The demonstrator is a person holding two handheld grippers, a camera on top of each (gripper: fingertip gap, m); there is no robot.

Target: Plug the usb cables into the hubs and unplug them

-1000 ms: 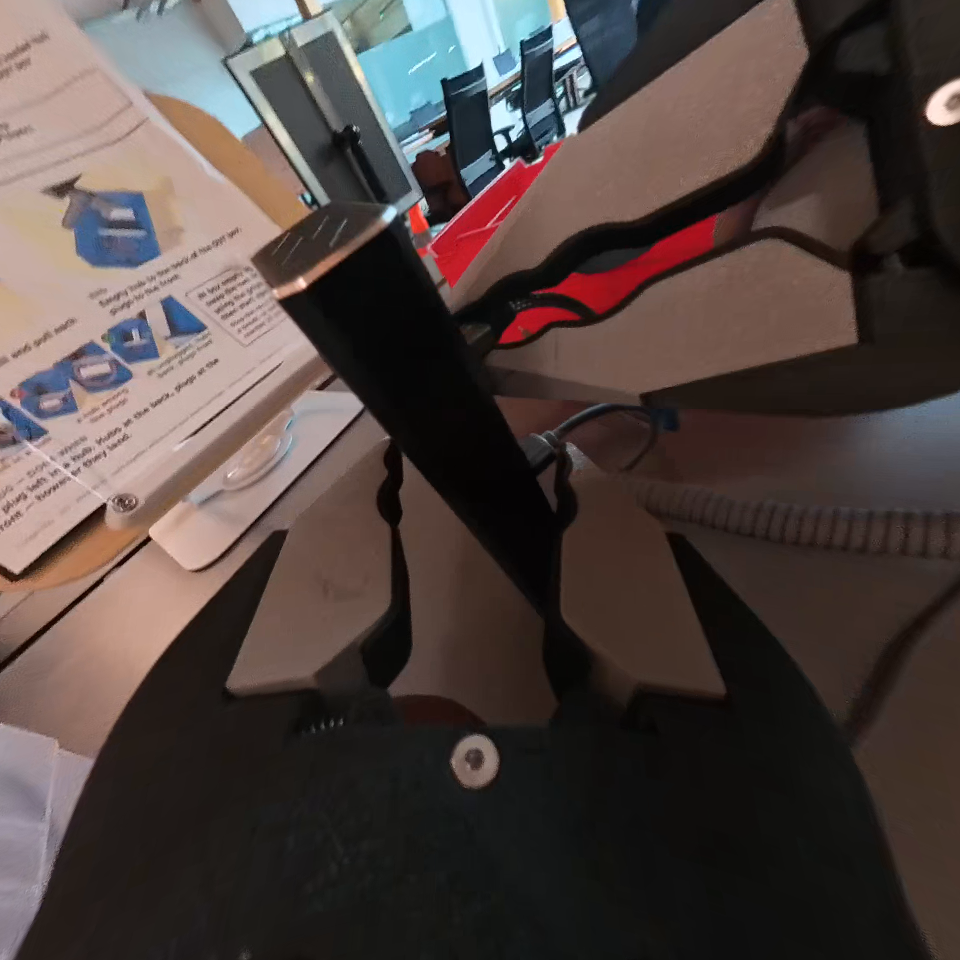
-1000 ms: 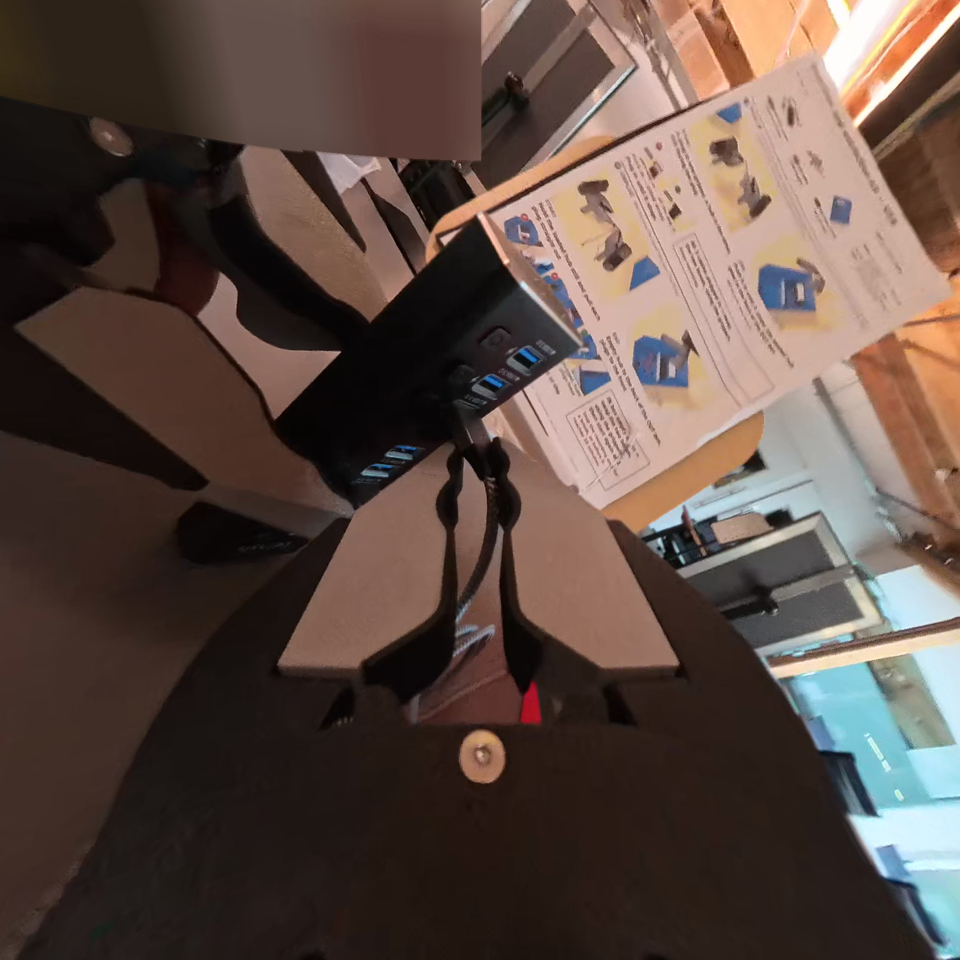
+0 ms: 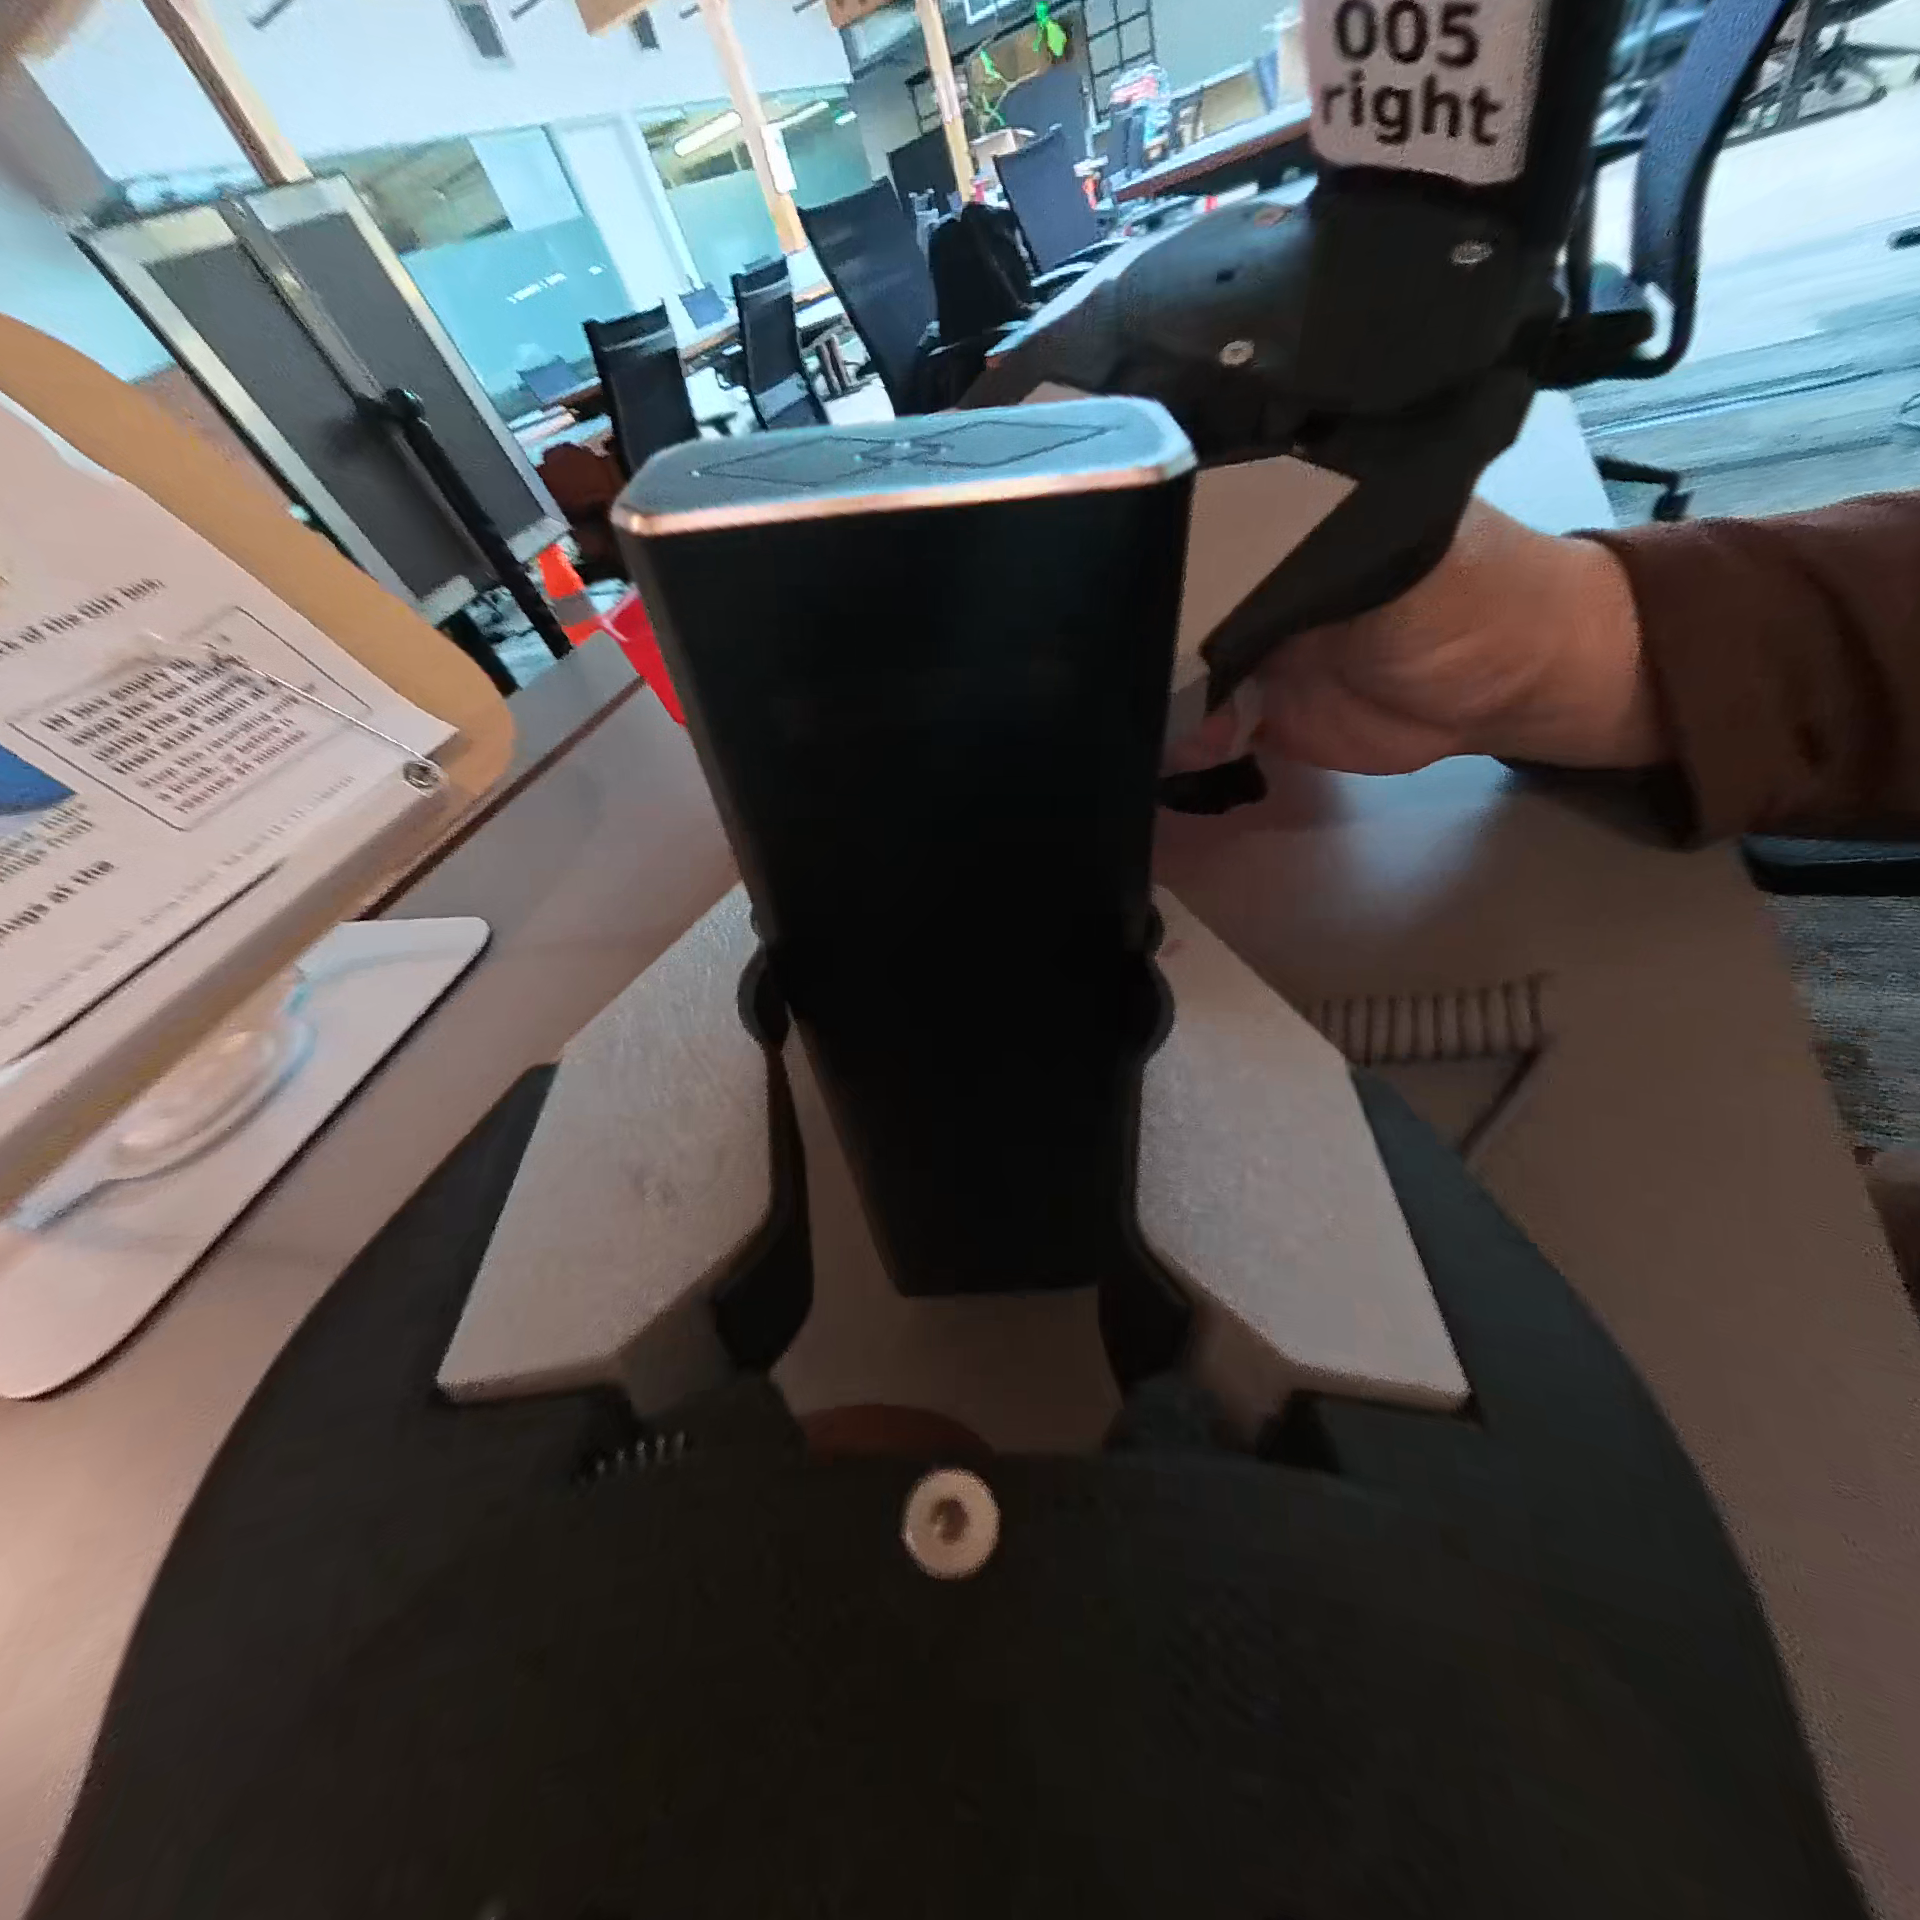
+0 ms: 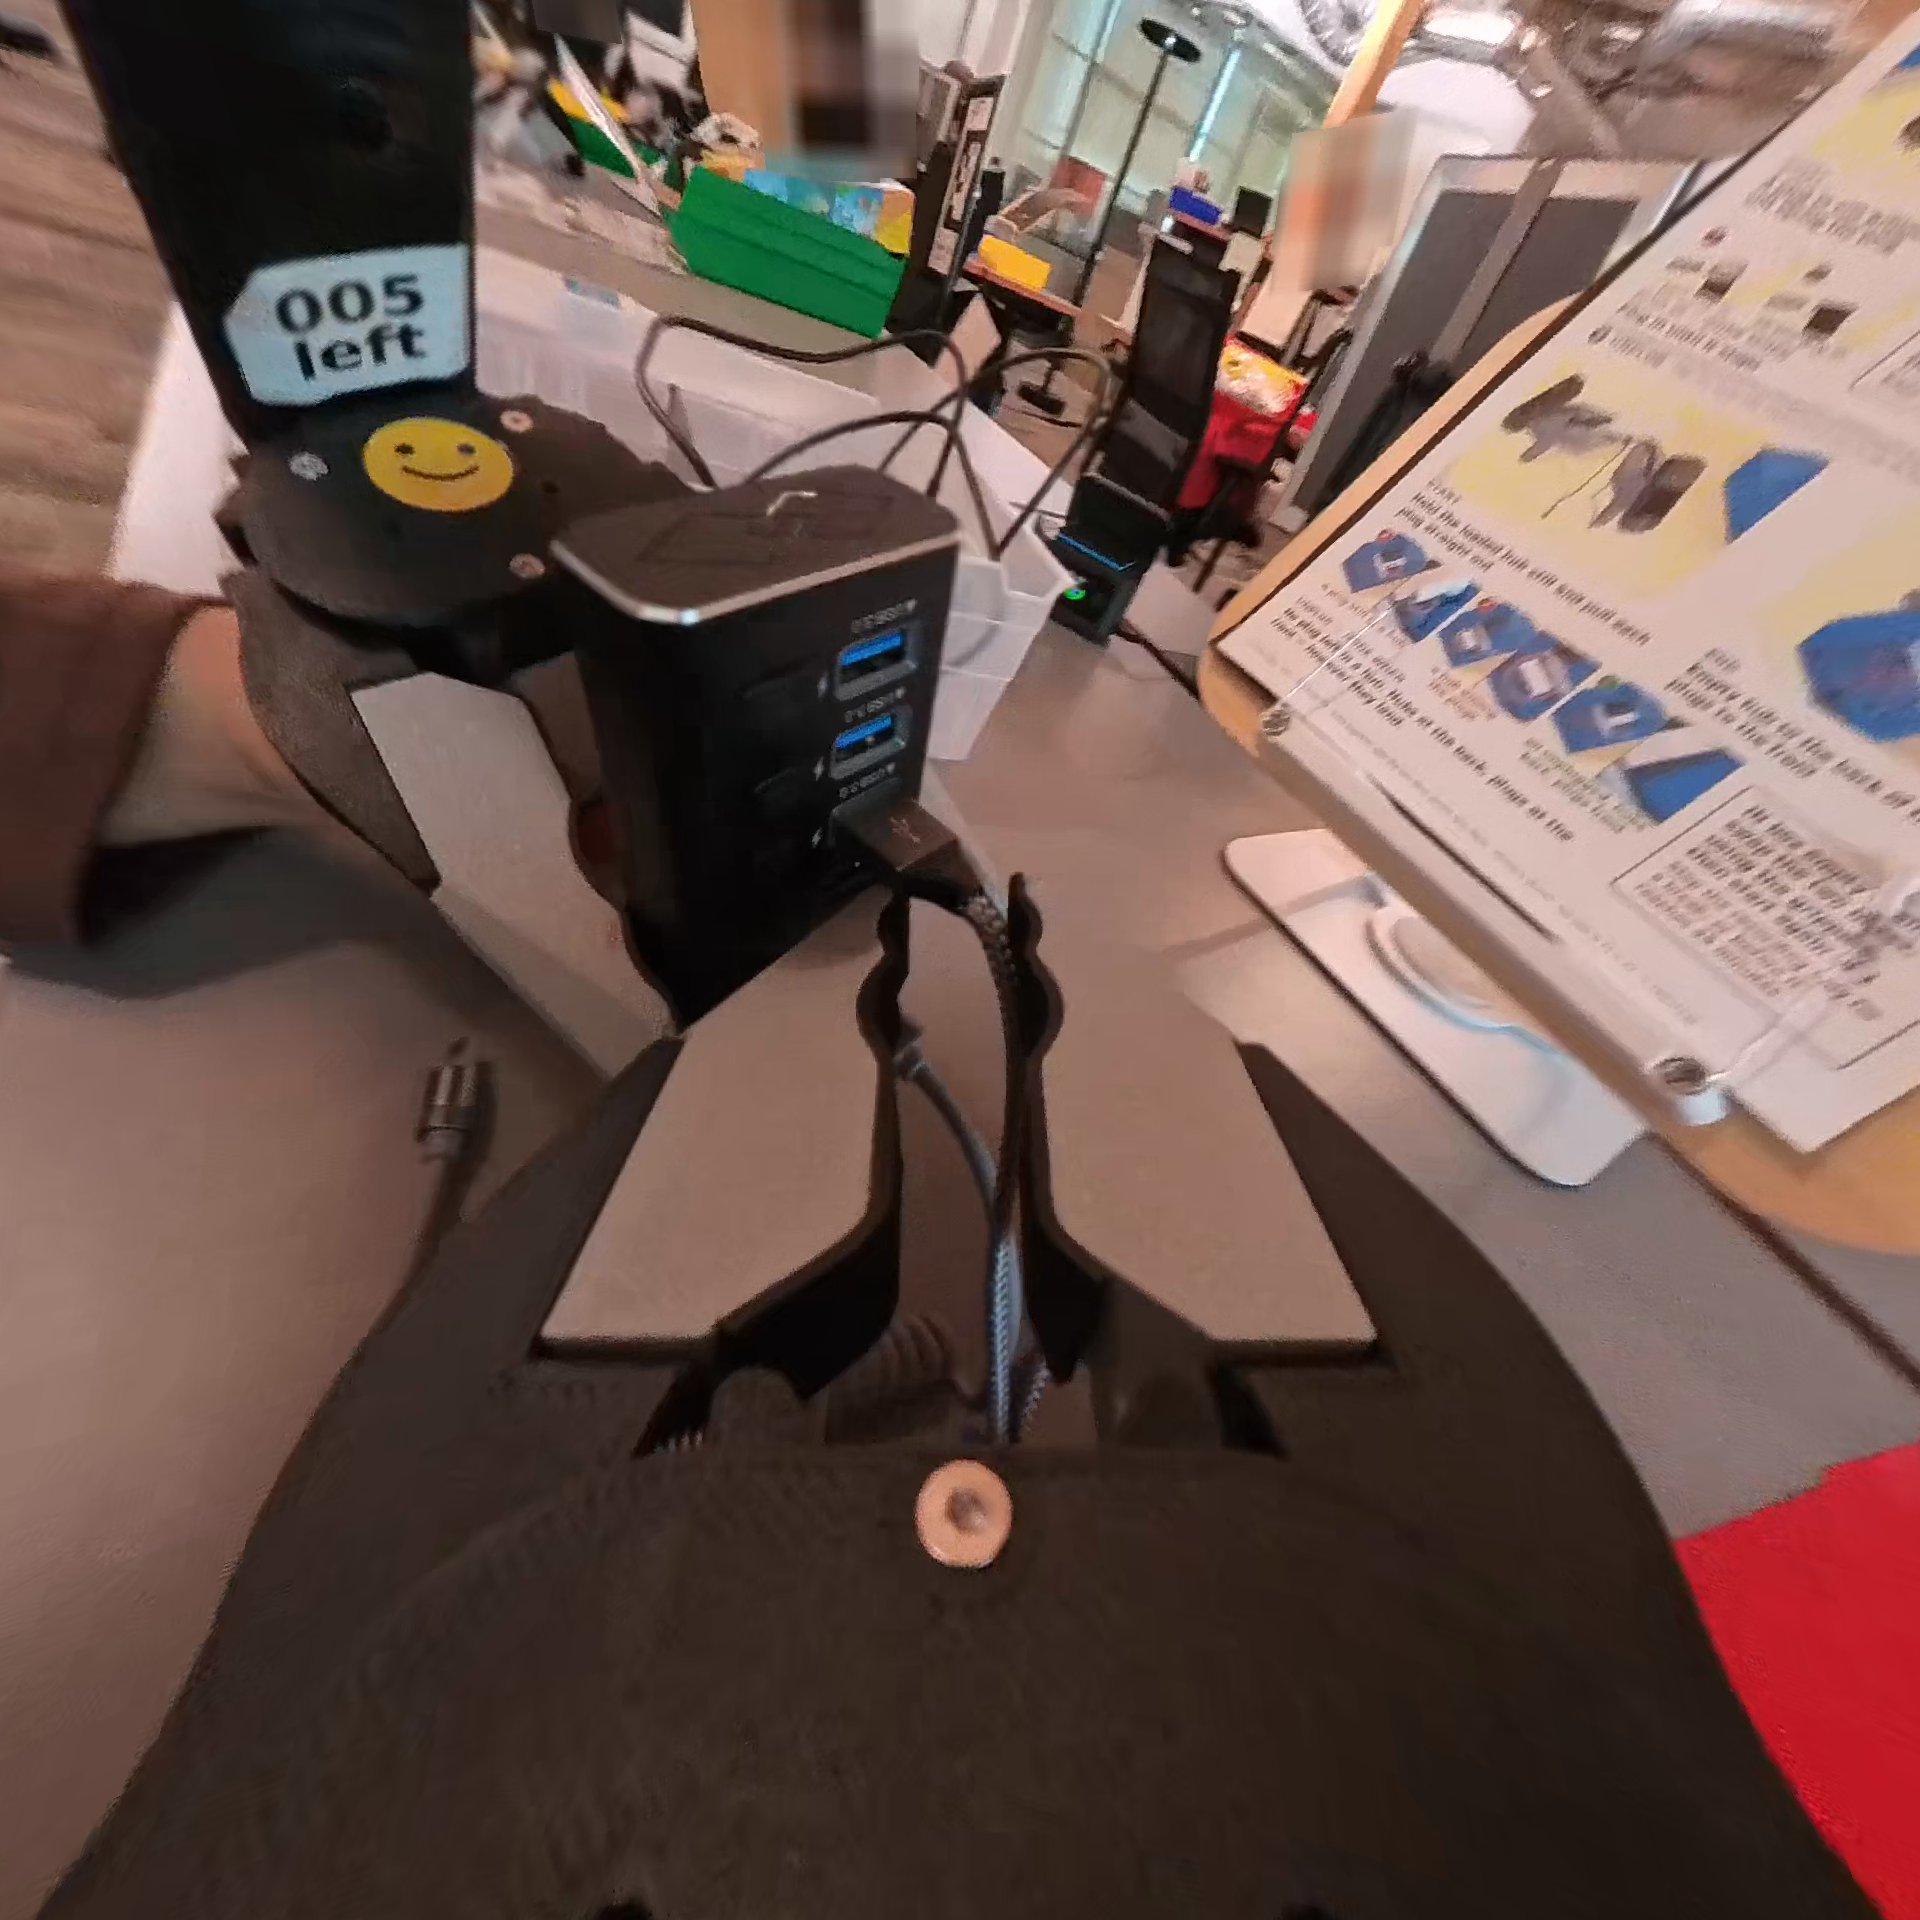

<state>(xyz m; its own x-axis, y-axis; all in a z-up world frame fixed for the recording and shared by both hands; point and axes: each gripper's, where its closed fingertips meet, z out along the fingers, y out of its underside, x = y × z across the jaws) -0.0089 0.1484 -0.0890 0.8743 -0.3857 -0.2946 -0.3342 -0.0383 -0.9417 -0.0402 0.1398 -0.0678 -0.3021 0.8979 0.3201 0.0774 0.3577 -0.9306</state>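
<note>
My left claw (image 3: pixel 951 1132) clamps the black USB hub (image 3: pixel 914 831) upright off the worktop (image 3: pixel 1455 883), I judge to brace it against plug force. My right claw (image 4: pixel 961 935) is slightly parted, the braided cable (image 4: pixel 987 1091) running loose between its fingers. The plug (image 4: pixel 902 840) sits in the hub's third port, just ahead of those tips. A spare connector (image 4: pixel 449 1096) lies left.
</note>
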